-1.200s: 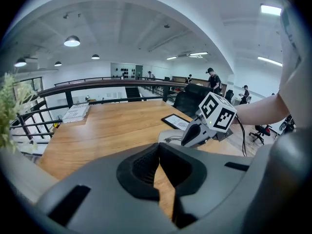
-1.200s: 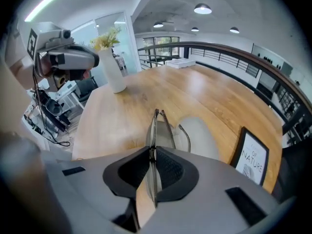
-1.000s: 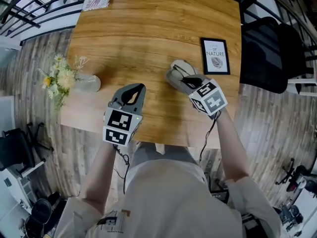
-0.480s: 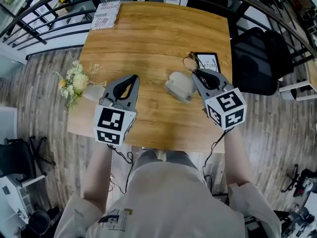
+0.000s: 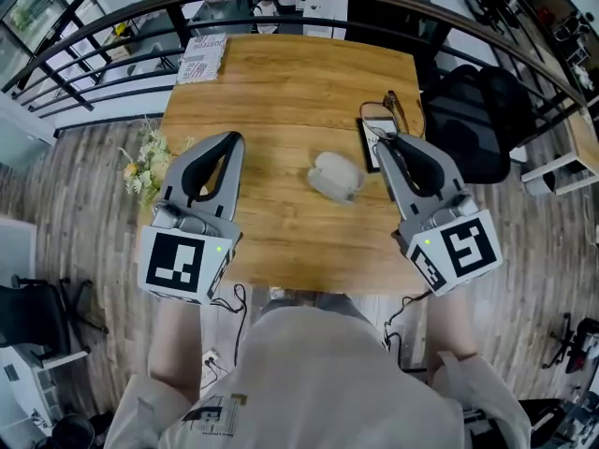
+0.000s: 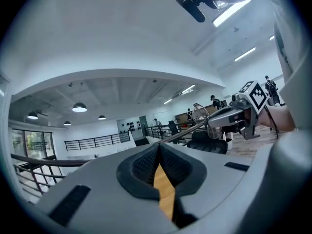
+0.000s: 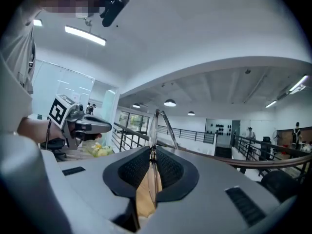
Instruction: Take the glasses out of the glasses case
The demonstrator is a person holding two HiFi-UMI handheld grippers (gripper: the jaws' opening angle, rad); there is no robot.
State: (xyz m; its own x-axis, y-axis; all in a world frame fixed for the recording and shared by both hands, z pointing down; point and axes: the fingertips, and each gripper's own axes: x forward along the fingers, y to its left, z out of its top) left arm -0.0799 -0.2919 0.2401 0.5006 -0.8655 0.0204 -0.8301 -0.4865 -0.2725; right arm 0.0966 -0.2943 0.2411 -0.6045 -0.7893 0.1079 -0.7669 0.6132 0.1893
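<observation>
The pale grey glasses case (image 5: 335, 175) lies on the wooden table (image 5: 281, 92), far below both grippers. My right gripper (image 5: 383, 139) is raised high and level, shut on the thin-framed glasses (image 5: 394, 110), which stick out past its tips. In the right gripper view the glasses (image 7: 155, 123) stand edge-on between the pads of my right gripper (image 7: 152, 152). My left gripper (image 5: 228, 139) is raised at the left, shut with nothing in it; its pads meet in the left gripper view (image 6: 158, 147). That view also shows the glasses (image 6: 200, 113) in the other gripper (image 6: 229, 116).
A framed print (image 5: 371, 145) lies under the right gripper. A vase of flowers (image 5: 145, 165) stands at the table's left edge and a magazine (image 5: 202, 58) at the far left corner. A black chair (image 5: 473, 120) stands to the right, railings (image 5: 94, 45) behind.
Both grippers have risen from the table towards the camera. The right one has lifted the glasses up and away from the case, which stays on the table.
</observation>
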